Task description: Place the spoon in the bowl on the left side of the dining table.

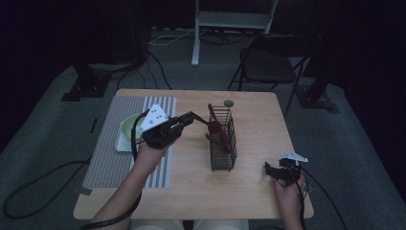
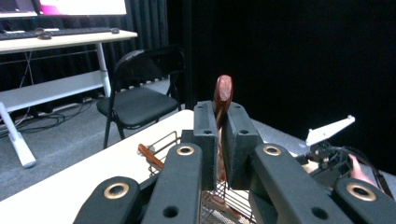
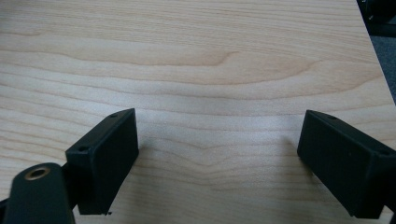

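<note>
Two black jaws of the left gripper (image 2: 218, 140) are clamping a reddish-brown wooden utensil (image 2: 222, 95) beside the dark wire rack (image 1: 223, 139); the right gripper (image 3: 219, 158) is resting wide apart over the pale wooden table (image 3: 210, 56).

Mid-frame in the high view a tall wire rack (image 1: 223, 139) stands upright on the surface (image 1: 249, 187), splitting it into two sides. Left of it, the left hand-held gripper (image 1: 187, 118) reaches across the gap with a reddish-brown utensil (image 1: 214, 125) clamped between its jaws, so that passage is blocked. Further left a striped mat (image 1: 115, 163) carries a pale bowl (image 1: 128, 128). A small grey object (image 1: 229, 103) sits behind the rack near the far edge. Right of the rack the wood lies bare; the right hand-held gripper (image 1: 274, 170) rests at lower right, jaws wide apart over bare wood.
</note>
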Demonstrator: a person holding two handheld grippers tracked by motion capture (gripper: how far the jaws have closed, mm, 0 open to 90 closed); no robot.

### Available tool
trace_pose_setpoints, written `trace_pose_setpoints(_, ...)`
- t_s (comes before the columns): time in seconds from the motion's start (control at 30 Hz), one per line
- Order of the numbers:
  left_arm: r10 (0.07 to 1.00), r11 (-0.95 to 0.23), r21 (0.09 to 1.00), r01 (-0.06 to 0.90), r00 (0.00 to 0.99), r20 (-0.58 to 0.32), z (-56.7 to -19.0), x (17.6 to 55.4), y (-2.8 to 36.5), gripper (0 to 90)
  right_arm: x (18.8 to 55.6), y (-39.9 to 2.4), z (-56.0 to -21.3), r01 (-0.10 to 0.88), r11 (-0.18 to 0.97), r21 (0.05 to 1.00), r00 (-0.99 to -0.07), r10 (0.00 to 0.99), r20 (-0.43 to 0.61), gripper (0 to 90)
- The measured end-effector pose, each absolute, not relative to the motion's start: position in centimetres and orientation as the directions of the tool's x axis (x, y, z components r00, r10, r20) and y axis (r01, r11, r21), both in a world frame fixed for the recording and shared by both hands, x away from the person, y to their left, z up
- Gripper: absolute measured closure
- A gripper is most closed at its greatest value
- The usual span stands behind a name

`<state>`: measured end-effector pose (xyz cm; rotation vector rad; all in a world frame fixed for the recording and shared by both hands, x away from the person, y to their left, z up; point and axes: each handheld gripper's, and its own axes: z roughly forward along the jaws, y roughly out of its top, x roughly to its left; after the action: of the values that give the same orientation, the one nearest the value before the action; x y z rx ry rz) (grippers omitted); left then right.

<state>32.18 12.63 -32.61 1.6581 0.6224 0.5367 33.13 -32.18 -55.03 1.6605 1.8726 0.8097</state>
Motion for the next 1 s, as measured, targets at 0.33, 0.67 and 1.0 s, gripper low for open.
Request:
trace_pose_setpoints(0.33,0.741,-0.070,0.993,0.094,0.671,-0.011,-32.3,32.3,16.2,85.1,33.1,-32.2,-55.0,0.691,0.076,0.719,-0.126,0.992,0.016,11.7)
trace_pose_setpoints(0.67,0.809,-0.051,0.993,0.104,0.588,-0.020,-32.2,31.9,20.3,85.1,33.1,-32.2,-55.0,0.690,0.078,0.719,-0.127,0.992,0.014,11.7)
trace_pose_setpoints(1.0,0.859,-0.011,0.991,0.133,0.508,-0.059,-33.5,31.3,24.7,85.1,33.1,-32.2,-55.0,0.690,0.077,0.720,-0.126,0.992,0.015,11.7)
